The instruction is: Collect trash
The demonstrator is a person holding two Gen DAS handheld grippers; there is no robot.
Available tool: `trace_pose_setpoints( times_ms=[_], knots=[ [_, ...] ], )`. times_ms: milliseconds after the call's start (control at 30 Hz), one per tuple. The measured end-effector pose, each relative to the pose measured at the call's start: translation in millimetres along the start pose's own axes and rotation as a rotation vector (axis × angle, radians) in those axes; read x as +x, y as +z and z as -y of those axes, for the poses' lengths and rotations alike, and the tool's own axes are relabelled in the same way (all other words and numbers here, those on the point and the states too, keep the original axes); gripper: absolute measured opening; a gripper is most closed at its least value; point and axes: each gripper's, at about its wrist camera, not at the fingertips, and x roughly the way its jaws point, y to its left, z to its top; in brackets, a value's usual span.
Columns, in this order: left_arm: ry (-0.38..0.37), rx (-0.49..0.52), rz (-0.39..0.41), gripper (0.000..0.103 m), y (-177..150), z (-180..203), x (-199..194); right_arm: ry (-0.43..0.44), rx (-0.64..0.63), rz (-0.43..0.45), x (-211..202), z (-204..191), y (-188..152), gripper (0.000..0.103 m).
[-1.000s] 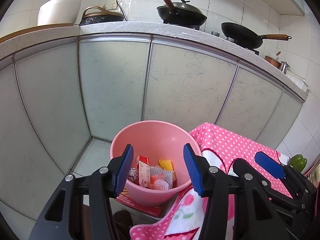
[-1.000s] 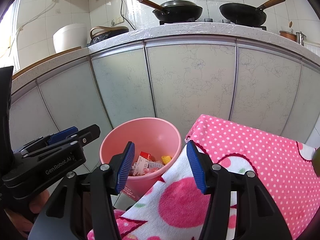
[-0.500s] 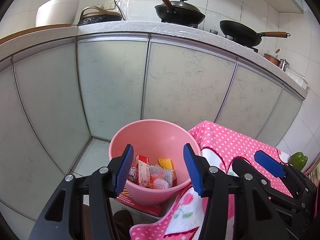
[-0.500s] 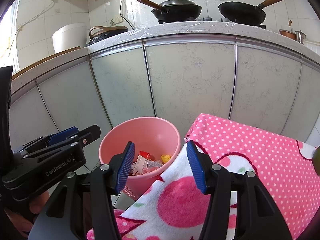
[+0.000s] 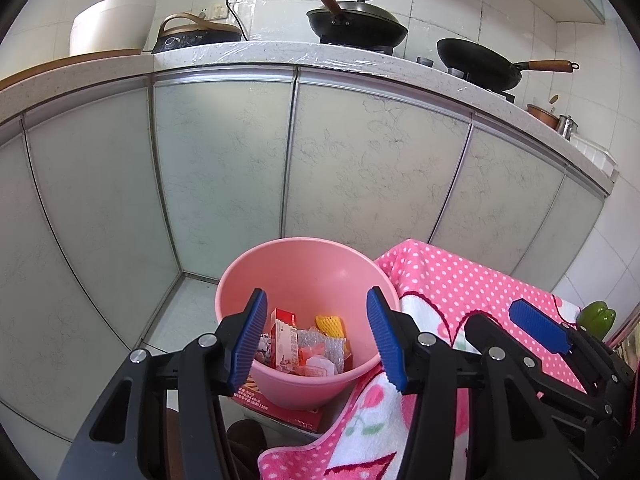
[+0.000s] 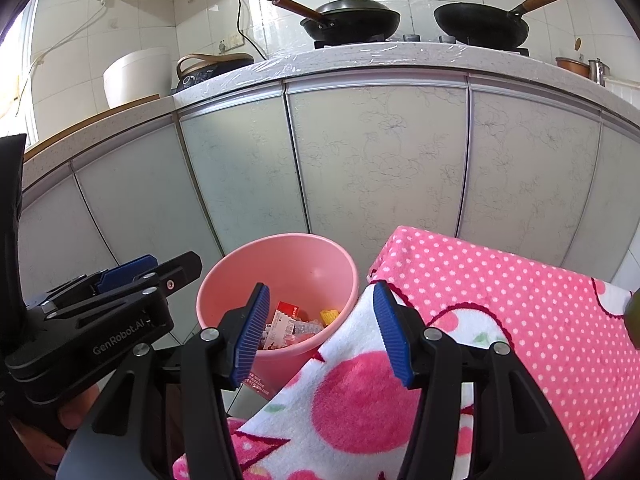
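A pink trash bin [image 5: 304, 272] stands on the floor beside a table covered by a pink polka-dot cloth [image 5: 460, 284]. Inside the bin lie a red-and-white box [image 5: 283, 336], a yellow foam net [image 5: 330, 326] and clear wrappers. My left gripper [image 5: 316, 338] is open and empty, held above the bin's near rim. My right gripper [image 6: 320, 336] is open and empty, over the cloth's left edge next to the bin [image 6: 280, 264]. The right gripper also shows at the right of the left wrist view [image 5: 536, 328].
Pale cabinet doors [image 5: 360, 168] run behind the bin under a counter with two black pans [image 5: 356, 24], a cooker and a white pot. A green pepper [image 5: 598, 316] sits at the cloth's far right. A red carton [image 5: 280, 410] lies under the bin.
Both grippers have shifted very slightly; the view has risen a touch. Both stay open and empty.
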Motion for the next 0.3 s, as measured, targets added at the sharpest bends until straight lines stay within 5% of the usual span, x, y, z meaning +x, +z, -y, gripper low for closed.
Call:
trace_pose_setpoints(
  times_ms=[300],
  knots=[
    [-0.002, -0.008, -0.015, 0.052, 0.5, 0.5, 2.3, -0.004, 0.007, -0.001, 0.1, 4.0, -1.3, 0.055]
  ],
)
